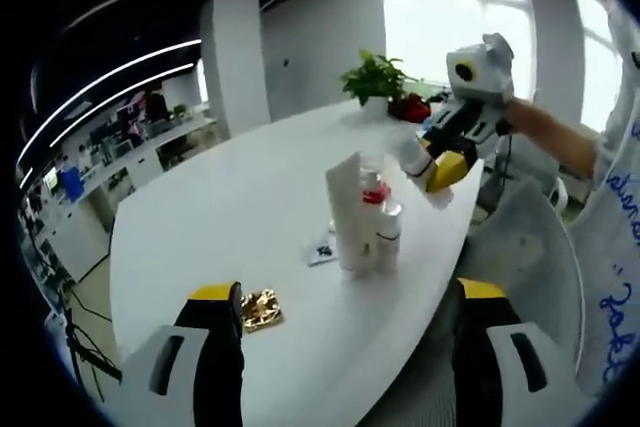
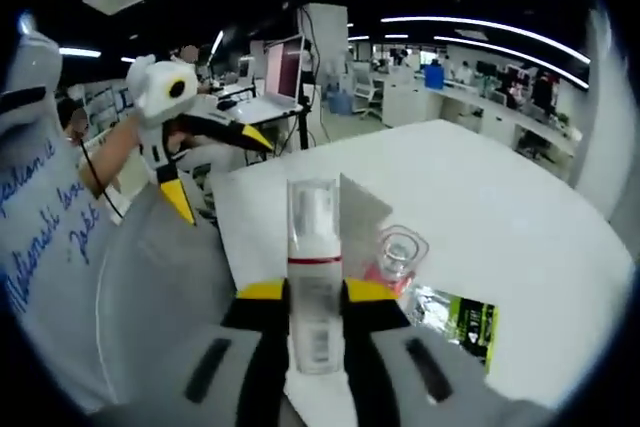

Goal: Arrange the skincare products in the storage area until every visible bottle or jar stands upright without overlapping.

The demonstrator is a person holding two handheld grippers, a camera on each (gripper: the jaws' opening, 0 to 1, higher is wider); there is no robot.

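Left gripper view: the left gripper (image 1: pixel 345 332) hangs over the near edge of the white counter (image 1: pixel 230 217) with its jaws wide and nothing between them. Mid-counter stands a tight cluster: a tall white tube (image 1: pixel 347 212), a clear bottle with a red collar (image 1: pixel 374 197) and a small white bottle (image 1: pixel 388 237), all upright and touching or nearly so. A gold foil packet (image 1: pixel 260 310) lies flat near the left jaw, and a small sachet (image 1: pixel 322 250) sits beside the tube. The right gripper (image 1: pixel 440 162) holds a white pump bottle (image 1: pixel 413 154) just above the cluster. A potted plant (image 1: pixel 375 77) stands at the far end, before bright windows.

Right gripper view: the jaws clamp the pump bottle (image 2: pixel 314 267), upright, clear-capped, with a red band. Behind it lie the tube (image 2: pixel 362 217), a clear cap (image 2: pixel 400 250) and a green-black sachet (image 2: pixel 462 319). An open-plan office stretches behind.
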